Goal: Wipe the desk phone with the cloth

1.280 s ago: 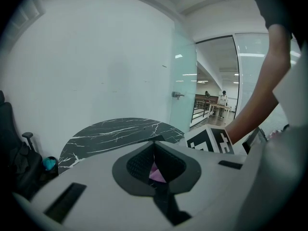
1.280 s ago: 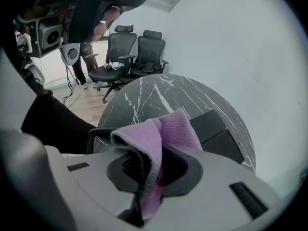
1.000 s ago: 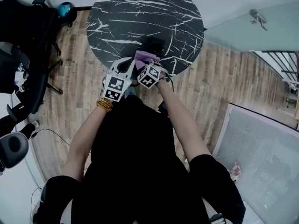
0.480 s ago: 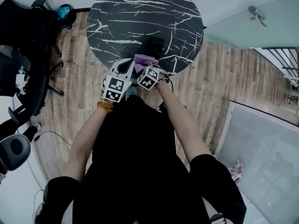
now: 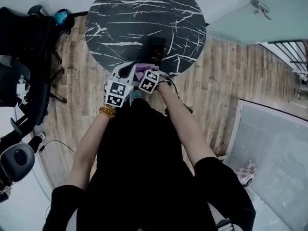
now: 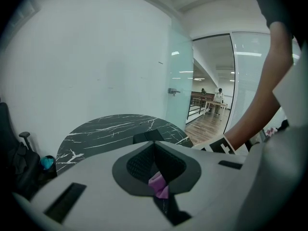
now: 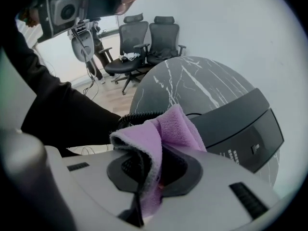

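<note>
Both grippers have drawn back toward the person over the last second. The cloth [image 5: 142, 70] has come with them, off the near end of the desk phone [image 5: 154, 49] and toward the table's front edge.

From where I stand, the right gripper [image 7: 144, 177] is clamped tight on the purple cloth, which bunches up over its jaws. The left gripper [image 6: 159, 186], close beside it, is closed to a slit with a small scrap of the same cloth caught in it.

The phone sits just beyond the cloth, ahead of the right gripper and a shade to its right. Its long axis runs away from the person across the marble table [image 5: 120, 18]. The right gripper is the nearer one, so I'd expect the wipe to go forward along that axis. Office chairs [image 5: 29, 37] stand off to the left.
</note>
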`<state>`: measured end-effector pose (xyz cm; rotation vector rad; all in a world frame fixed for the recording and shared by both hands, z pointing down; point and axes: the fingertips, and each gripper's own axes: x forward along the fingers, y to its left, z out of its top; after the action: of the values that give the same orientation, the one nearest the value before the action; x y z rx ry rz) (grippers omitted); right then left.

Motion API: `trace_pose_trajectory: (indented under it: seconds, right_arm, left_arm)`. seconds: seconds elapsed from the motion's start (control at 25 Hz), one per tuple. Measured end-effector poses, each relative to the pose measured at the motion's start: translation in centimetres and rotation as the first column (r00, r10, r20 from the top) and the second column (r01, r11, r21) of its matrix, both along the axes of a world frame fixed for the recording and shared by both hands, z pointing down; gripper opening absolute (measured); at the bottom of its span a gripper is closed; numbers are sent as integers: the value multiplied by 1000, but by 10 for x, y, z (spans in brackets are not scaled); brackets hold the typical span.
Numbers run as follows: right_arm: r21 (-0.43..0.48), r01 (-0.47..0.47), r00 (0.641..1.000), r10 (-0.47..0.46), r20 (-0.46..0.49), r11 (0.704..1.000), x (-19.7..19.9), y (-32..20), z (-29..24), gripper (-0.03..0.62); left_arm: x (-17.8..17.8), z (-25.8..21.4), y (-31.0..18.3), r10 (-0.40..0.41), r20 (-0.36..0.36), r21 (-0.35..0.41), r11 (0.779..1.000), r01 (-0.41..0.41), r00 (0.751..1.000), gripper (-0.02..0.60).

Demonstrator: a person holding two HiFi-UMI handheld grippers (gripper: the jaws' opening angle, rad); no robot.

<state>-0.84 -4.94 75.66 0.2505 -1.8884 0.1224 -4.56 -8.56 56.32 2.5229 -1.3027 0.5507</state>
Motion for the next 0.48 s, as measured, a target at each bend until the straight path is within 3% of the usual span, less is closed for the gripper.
trace_pose_trajectory:
  seconds: [0.16, 0.48]
  right_arm:
    - [8, -8, 1000, 8, 20, 1000, 1, -1, -1, 59]
    - [-204, 68, 989, -39, 143, 977, 4, -6, -39, 60]
  left_arm:
    - [-5, -1, -2, -6, -2, 7, 1000, 6, 1000, 14]
    - [-14, 1, -5, -25, 1, -9, 1000, 25, 1000, 14]
